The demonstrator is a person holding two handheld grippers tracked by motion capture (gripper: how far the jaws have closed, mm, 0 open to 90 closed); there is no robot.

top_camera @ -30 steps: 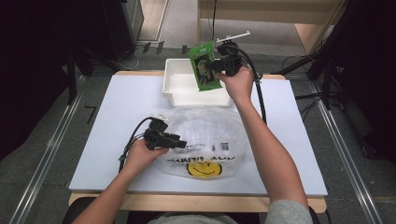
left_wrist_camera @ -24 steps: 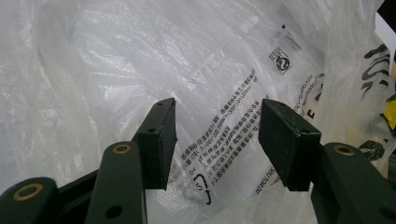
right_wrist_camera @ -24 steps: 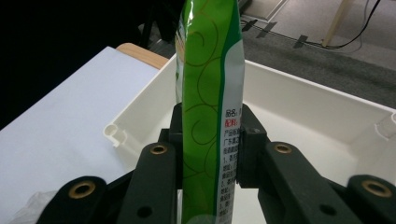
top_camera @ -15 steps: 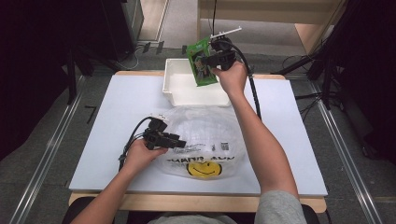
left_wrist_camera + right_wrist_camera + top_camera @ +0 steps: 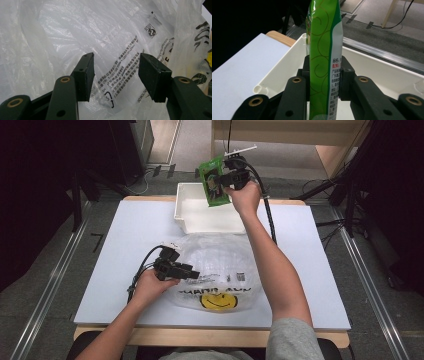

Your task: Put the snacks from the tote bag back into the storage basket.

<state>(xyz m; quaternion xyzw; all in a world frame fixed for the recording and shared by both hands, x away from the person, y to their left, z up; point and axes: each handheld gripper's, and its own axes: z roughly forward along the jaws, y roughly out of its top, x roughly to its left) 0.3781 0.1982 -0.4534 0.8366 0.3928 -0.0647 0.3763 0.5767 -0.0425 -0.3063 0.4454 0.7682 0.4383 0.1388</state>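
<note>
A flat white table top [image 5: 115, 265] sits on a wooden board whose pale edge shows along the near and far sides. Toward the far edge rests a white rectangular bin [image 5: 197, 215]. Nearer the person, a crumpled clear plastic bag [image 5: 220, 260] lies spread across the middle (black print and a yellow smiley face on its near part), just beside the bin.

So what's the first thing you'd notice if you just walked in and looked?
Probably the bright green snack packet, pinched in the right gripper and held up over the white bin at the far edge of the table. Next comes the big crinkly clear plastic bag with a yellow smiley face, lying in the middle near the person, with the left gripper resting open at its side.
</note>
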